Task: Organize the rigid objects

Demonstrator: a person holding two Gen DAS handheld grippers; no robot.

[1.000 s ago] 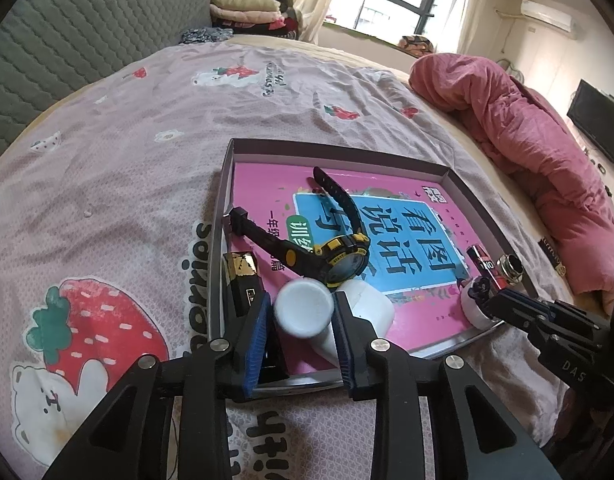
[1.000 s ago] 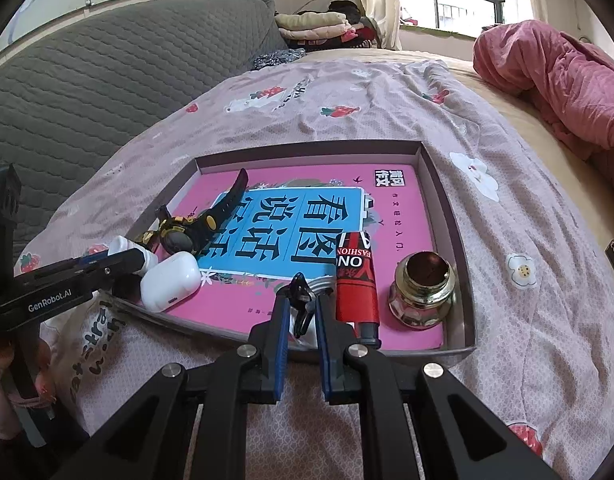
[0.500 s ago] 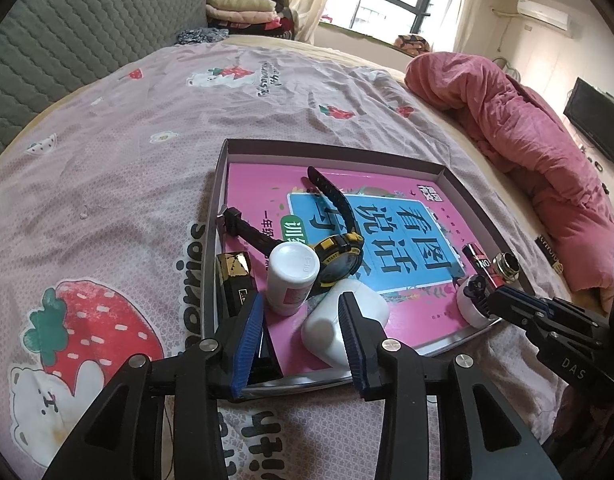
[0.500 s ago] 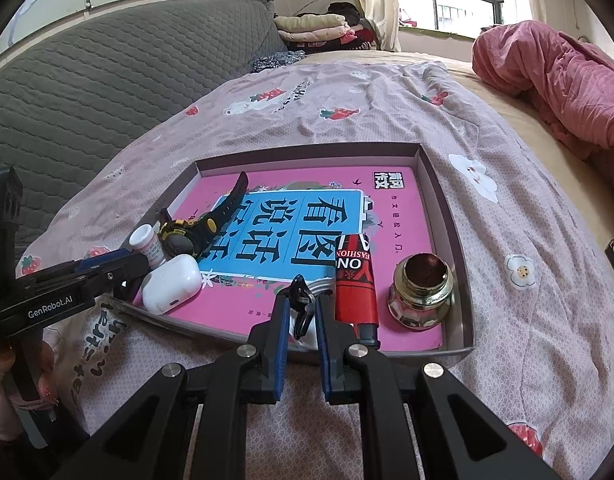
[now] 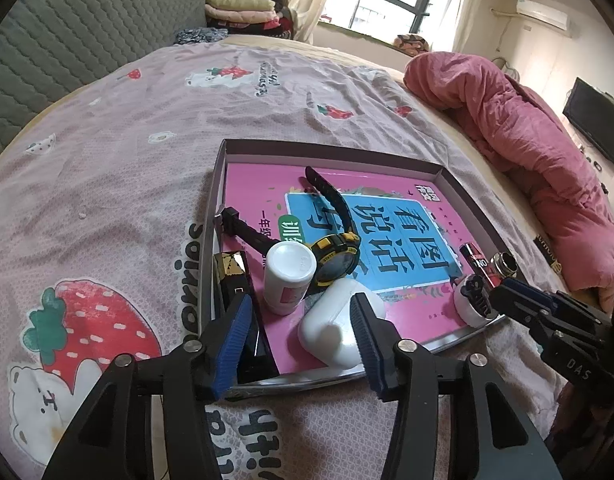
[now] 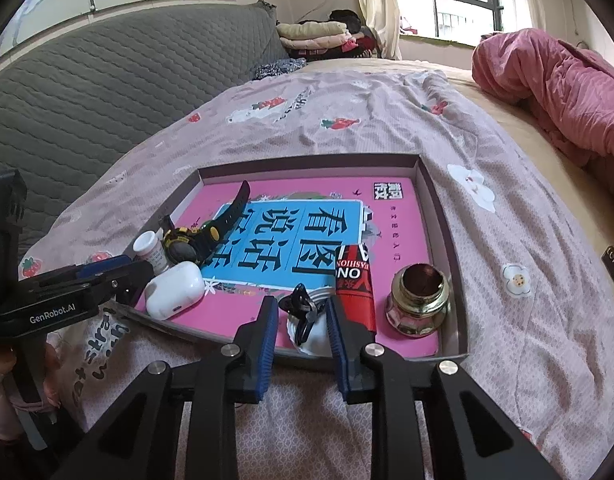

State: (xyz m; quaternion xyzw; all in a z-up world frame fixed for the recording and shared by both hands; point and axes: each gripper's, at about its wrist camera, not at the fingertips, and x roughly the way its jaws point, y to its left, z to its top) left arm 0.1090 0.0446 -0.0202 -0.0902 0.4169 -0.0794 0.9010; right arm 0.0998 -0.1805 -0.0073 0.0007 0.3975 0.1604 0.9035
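Left gripper (image 5: pixel 301 334) opening, fingers clear of the white earbud case (image 5: pixel 339 328) lying between them in the tray (image 5: pixel 217 184). Right gripper (image 6: pixel 301 328) opening around a black clip (image 6: pixel 303 308) on a white lid. Behind: pill bottle (image 5: pixel 289 278) upright, watch (image 5: pixel 335 258), red tube (image 6: pixel 353 286), brass jar (image 6: pixel 419 300).

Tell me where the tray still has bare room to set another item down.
Free: the far half of the tray, beyond the watch and red tube. A small gap between earbud case and black clip. Crowded: near edge, especially the pill bottle corner.
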